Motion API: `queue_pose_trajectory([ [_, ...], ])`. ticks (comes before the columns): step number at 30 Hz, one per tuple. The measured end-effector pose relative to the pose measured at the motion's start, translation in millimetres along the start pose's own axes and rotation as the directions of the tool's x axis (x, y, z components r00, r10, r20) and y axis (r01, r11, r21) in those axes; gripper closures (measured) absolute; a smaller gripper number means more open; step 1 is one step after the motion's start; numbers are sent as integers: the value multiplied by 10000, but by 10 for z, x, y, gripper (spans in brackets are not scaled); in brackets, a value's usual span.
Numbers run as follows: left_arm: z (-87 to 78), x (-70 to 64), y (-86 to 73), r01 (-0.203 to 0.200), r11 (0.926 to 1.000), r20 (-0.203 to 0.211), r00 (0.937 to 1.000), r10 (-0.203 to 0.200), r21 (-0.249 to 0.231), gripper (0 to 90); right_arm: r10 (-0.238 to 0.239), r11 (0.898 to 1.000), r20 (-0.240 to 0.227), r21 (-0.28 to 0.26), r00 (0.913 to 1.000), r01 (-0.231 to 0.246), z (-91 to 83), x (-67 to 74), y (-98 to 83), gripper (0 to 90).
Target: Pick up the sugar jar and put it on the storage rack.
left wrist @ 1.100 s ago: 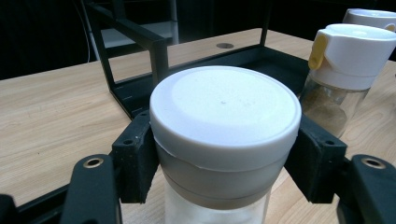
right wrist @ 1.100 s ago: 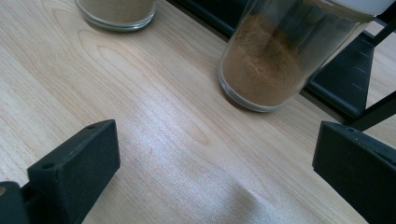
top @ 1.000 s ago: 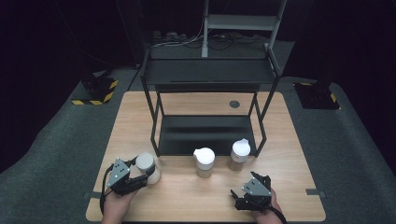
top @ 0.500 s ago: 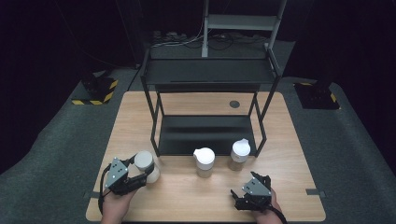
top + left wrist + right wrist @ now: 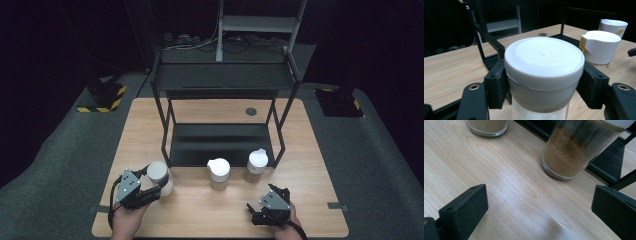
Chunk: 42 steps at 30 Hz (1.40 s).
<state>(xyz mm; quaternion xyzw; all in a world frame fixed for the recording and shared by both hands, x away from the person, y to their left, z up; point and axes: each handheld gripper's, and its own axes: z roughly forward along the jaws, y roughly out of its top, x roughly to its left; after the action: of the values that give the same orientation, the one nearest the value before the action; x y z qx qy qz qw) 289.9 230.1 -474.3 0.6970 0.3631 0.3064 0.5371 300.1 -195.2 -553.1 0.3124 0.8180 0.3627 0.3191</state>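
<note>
High view, left gripper (image 5: 159, 186): mine, clamped on the white-lidded spice jar (image 5: 159, 175), which stands on the wooden table (image 5: 310, 165) just off the front-left leg of the black shelf rack (image 5: 222, 80).
High view, right gripper (image 5: 272, 200): resting low in front of the rack's right side, jaws apart, nothing in them.
High view, neighbours: two flip-cap jars, one (image 5: 218, 172) centred before the rack, one (image 5: 257, 164) by its front-right leg.
Left gripper view, grip: both pads bear on the lid's skirt (image 5: 544, 75), not the glass. I judge this hold high; lift straight and slowly, keep the jar upright.
Left gripper view, clearance: the rack's leg (image 5: 492, 42) rises close behind; I would clear it before carrying inward.
Right gripper view, standby: jaws wide over bare table; jar of brown powder (image 5: 579, 147) ahead, near the rack's base. Keep parked.
</note>
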Motion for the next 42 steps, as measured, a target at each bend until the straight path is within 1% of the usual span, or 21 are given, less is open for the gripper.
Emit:
queue_pose_trajectory([
  [5, 38, -33, 25, 63, 9999, -38, 10000, -63, 92, 339, 71, 10000, -4, -4, 10000, -71, -1, -5, -1, 0],
  [8, 67, -68, 53, 81, 9999, -4, 10000, -81, 66, 339, 47, 10000, -10, -15, 10000, -47, -2, -3, -1, 0],
  [10, 84, -82, 69, 37, 10000, -1, 10000, -37, 88, 339, 69, 10000, -29, -50, 10000, -69, -5, -7, -3, 0],
  [13, 105, -93, 85, 36, 10000, 2, 10000, -36, 87, 339, 127, 9999, -60, -60, 9999, -127, -6, -12, -3, 0],
  [16, 128, -97, 115, -59, 9999, -13, 10000, 59, 142, 339, 147, 9999, -65, -78, 9999, -147, -7, -17, -4, 0],
  [19, 147, -96, 145, 23, 9999, -34, 10000, -23, 131, 339, 162, 9998, -71, -98, 9998, -163, -10, -18, -5, 0],
  [24, 197, -100, 224, -130, 9997, -43, 9999, 131, 190, 339, 138, 9999, -68, -83, 9999, -139, -8, -16, -4, 0],
  [28, 243, -105, 271, -180, 9996, -37, 9998, 181, 221, 339, 162, 9998, -73, -78, 9998, -163, -8, -20, -5, 0],
  [33, 295, -108, 303, -136, 9996, -71, 9999, 137, 259, 339, 175, 9998, -80, -94, 9998, -176, -9, -20, -5, 0],
  [34, 317, -114, 308, -26, 9997, -114, 9999, 28, 246, 339, 185, 9998, -83, -102, 9998, -186, -9, -22, -6, 0],
  [42, 415, -119, 310, 34, 9994, -260, 9997, -24, 351, 339, 191, 9998, -65, -109, 9998, -192, -11, -23, -8, 0],
])
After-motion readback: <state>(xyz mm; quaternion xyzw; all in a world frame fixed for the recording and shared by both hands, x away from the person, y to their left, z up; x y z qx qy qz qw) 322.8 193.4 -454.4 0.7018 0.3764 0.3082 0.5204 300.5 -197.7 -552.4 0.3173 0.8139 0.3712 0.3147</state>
